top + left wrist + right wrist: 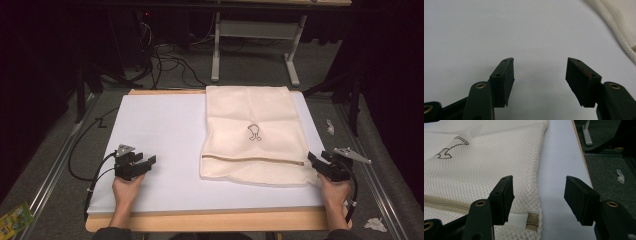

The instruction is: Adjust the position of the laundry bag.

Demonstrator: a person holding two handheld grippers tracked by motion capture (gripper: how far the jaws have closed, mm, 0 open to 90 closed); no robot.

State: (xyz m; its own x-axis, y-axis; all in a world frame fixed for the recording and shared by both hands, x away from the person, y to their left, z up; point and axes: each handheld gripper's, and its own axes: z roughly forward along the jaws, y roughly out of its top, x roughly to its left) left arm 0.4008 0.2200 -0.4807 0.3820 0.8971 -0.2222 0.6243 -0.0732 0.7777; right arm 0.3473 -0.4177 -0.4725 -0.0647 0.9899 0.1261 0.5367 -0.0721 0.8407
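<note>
- Cream mesh cloth is what you are dealing with: the laundry bag (250, 135) lies flat on the right half of the white table (150, 140), its far edge at the table's far edge and its zip (252, 160) running across near the edge closest to you.
- Expect it to be very light, limp and floppy. It will sag and fold wherever you lift it, and one layer may come up without the other.
- The open weave should give your pads grip, so slipping looks unlikely. Snagging the mesh is the likelier trouble.
- The firmest places to hold are probably the zip band and the stitched corner where the zip end (533, 221) sits.
- Your right gripper (537, 195) is wide open and holds nothing. It straddles the bag's near right corner, one jaw over the mesh, the other over bare table.
- Your left gripper (539, 75) is also wide open and empty, over bare table, well to the left of the bag.
</note>
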